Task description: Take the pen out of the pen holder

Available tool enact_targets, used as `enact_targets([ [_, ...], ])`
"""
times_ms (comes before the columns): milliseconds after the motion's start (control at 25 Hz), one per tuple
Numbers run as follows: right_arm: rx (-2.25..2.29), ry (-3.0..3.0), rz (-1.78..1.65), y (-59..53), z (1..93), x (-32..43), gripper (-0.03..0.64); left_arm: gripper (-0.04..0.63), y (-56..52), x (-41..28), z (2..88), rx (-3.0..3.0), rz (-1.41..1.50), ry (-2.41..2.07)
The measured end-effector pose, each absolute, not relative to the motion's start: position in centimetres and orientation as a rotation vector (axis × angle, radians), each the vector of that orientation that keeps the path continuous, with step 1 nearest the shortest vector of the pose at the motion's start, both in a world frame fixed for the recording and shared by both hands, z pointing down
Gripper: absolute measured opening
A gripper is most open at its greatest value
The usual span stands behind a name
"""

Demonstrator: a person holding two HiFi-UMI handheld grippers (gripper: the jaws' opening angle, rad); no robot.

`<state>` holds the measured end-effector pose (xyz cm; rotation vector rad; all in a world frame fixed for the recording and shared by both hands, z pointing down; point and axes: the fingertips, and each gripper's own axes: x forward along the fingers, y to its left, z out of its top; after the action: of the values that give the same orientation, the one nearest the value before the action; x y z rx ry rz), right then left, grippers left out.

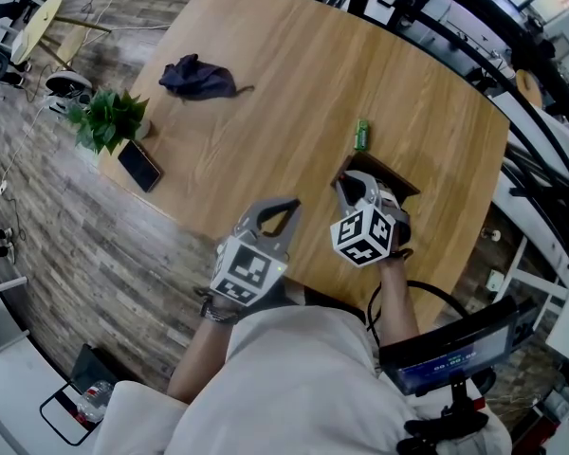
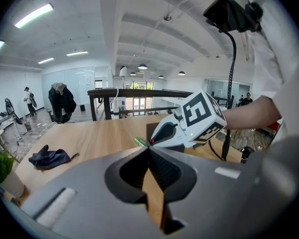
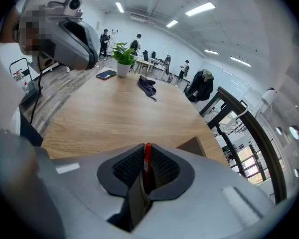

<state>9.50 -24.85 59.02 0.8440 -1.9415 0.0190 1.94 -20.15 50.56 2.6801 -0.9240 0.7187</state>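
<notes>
My right gripper (image 1: 345, 187) hovers over the brown pen holder (image 1: 399, 184) near the table's right front edge. Its jaws are shut on a red pen (image 3: 147, 164), which stands upright between them in the right gripper view; a corner of the holder (image 3: 195, 145) shows just beyond. A green pen (image 1: 361, 136) lies flat on the table past the holder. My left gripper (image 1: 290, 206) sits to the left, at the table's near edge, shut with nothing in it. From the left gripper view, the right gripper (image 2: 189, 125) and the green pen (image 2: 139, 142) are ahead.
A dark blue cloth (image 1: 199, 77) lies on the far left of the wooden table (image 1: 294, 74). A potted plant (image 1: 108, 118) and a black phone (image 1: 139, 165) sit by the left edge. A screen on a stand (image 1: 446, 354) is at my right.
</notes>
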Motion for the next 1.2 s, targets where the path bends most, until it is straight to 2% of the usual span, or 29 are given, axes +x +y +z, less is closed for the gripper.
enact_targets([
  [1200, 1.187, -1.963, -0.041, -24.8, 50.6, 12.2, 0.041, 0.000, -20.5, 3.9, 47.0, 2.887, 0.643, -0.808],
])
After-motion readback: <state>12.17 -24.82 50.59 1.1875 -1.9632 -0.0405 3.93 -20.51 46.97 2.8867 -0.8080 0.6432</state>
